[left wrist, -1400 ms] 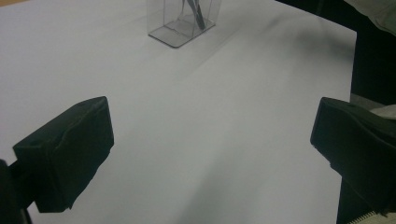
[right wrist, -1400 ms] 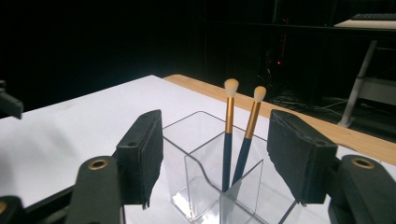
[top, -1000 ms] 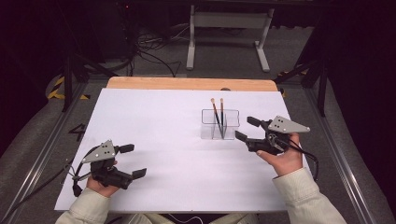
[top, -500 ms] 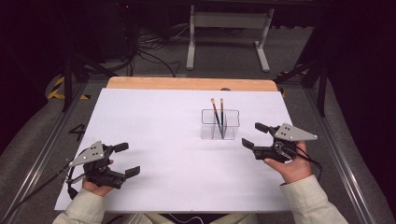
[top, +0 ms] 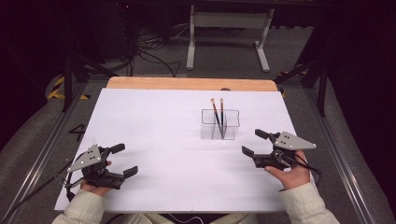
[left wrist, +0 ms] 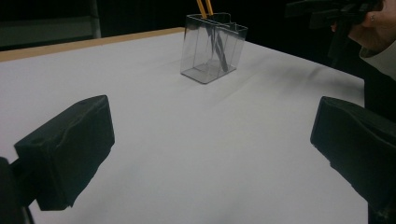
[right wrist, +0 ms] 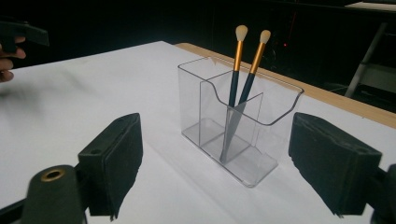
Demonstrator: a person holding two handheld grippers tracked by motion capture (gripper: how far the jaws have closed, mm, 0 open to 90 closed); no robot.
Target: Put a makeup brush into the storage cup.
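White table (top: 154, 121) bears a clear organiser (top: 220, 124) (two brushes (top: 218, 116) inside)

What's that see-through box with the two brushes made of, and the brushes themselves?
The box looks like clear, glossy hard plastic, perhaps acrylic: the table shows through its walls, and its edges catch light. The two brushes have dark, smooth handles, with shiny gold-coloured collars that could be metal or painted, and pale soft-looking tips, probably bristle. What the handles are made of is unclear.
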